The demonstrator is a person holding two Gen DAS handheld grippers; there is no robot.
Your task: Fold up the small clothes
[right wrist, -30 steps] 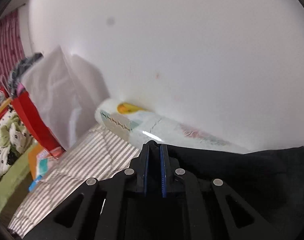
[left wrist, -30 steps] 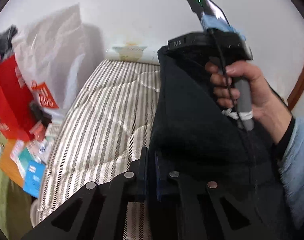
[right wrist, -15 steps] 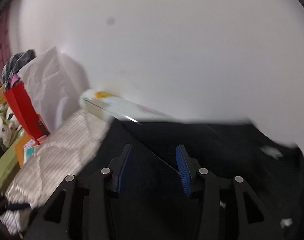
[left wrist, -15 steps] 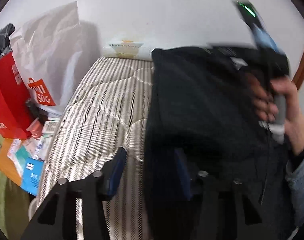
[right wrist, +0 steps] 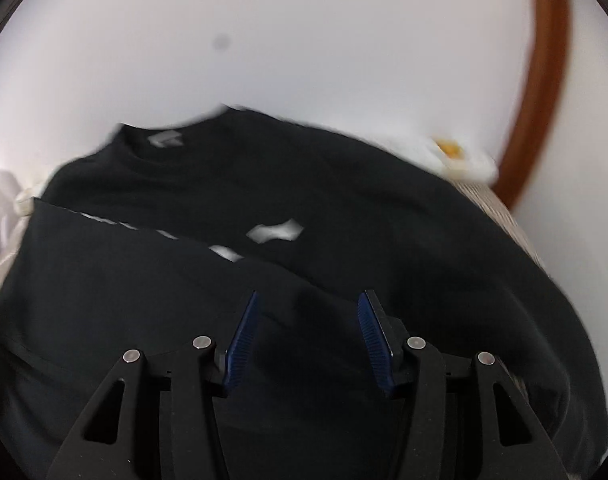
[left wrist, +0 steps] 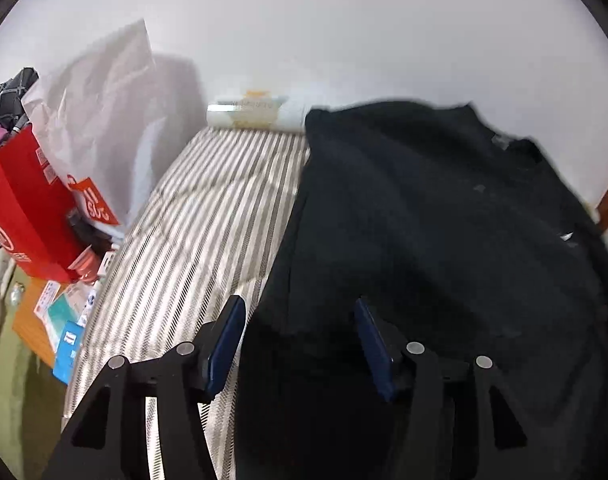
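A black T-shirt (left wrist: 444,220) lies on a striped mattress (left wrist: 207,216), with one side folded over the body; white print (right wrist: 277,232) shows next to the fold edge in the right wrist view. My left gripper (left wrist: 299,316) is open just above the shirt's near left edge. My right gripper (right wrist: 308,312) is open above the folded part of the shirt (right wrist: 344,208). Neither holds anything.
A white plastic bag (left wrist: 103,120) and a red paper bag (left wrist: 19,208) stand left of the mattress, with small boxes (left wrist: 63,320) below them. A white packet (left wrist: 255,114) lies against the wall. A brown wooden frame (right wrist: 540,80) curves at right.
Both grippers were shut on the shirt a second ago, holding it up. They have opened and let it go, and the shirt now lies on the mattress.
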